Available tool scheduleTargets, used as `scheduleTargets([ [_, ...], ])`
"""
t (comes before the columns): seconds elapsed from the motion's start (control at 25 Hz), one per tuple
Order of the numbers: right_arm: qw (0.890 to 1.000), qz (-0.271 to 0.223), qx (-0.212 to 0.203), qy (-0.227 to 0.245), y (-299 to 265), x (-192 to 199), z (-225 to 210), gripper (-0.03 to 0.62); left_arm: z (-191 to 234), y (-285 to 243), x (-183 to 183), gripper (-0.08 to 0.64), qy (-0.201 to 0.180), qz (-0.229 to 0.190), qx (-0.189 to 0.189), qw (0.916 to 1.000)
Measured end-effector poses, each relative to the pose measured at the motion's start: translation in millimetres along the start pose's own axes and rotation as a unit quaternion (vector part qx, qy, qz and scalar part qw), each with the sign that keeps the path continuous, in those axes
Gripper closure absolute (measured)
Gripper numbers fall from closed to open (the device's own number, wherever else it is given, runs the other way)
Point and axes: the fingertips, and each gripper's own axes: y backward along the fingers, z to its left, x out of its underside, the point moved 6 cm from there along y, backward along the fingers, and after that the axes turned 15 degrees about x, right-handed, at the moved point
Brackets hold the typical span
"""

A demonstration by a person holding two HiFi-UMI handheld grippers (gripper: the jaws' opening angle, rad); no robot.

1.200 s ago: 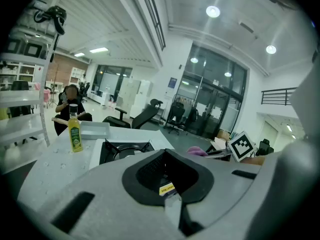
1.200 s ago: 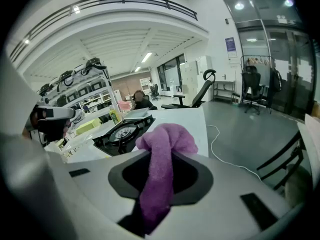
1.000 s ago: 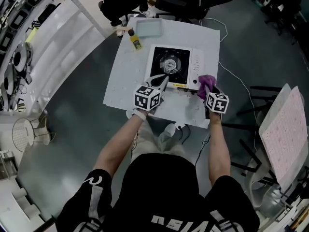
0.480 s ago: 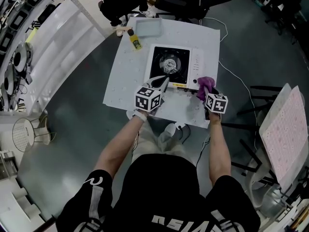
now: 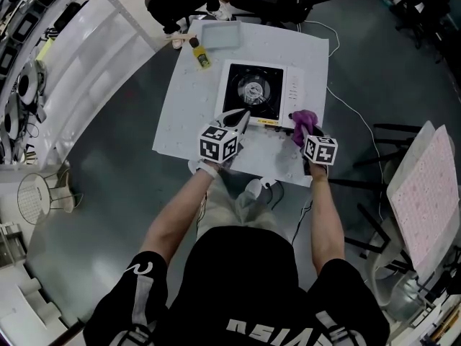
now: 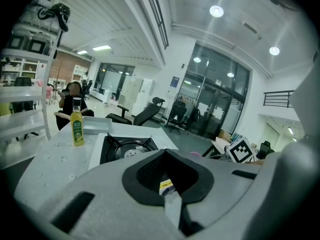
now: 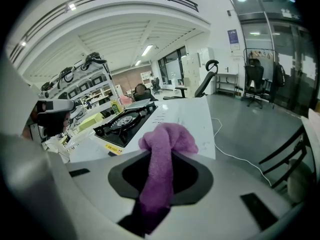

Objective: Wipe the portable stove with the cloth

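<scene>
White table [image 5: 189, 99] bears the stove [image 5: 253, 92] on grey floor [image 5: 108, 207].

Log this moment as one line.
left gripper: shut, empty | right gripper: shut on cloth | cloth: at near right corner of portable stove

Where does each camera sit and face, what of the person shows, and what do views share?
Head view: on the head, steeply down at table, stove, left gripper, right gripper; arms, torso show.
Left gripper view: on that gripper, along its shut jaws over the stove toward a bottle.
Right gripper view: on that gripper, along jaws shut on the cloth, toward the stove.
All three share the stove.
</scene>
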Motion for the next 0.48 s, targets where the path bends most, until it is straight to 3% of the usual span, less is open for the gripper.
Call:
scheduleTargets([
  [0.48, 1.0, 0.004, -0.026, 0.013, 13, 12, 35, 0.499, 9, 20, 5, 0.554, 0.003, -0.008, -0.012, 0.9999],
])
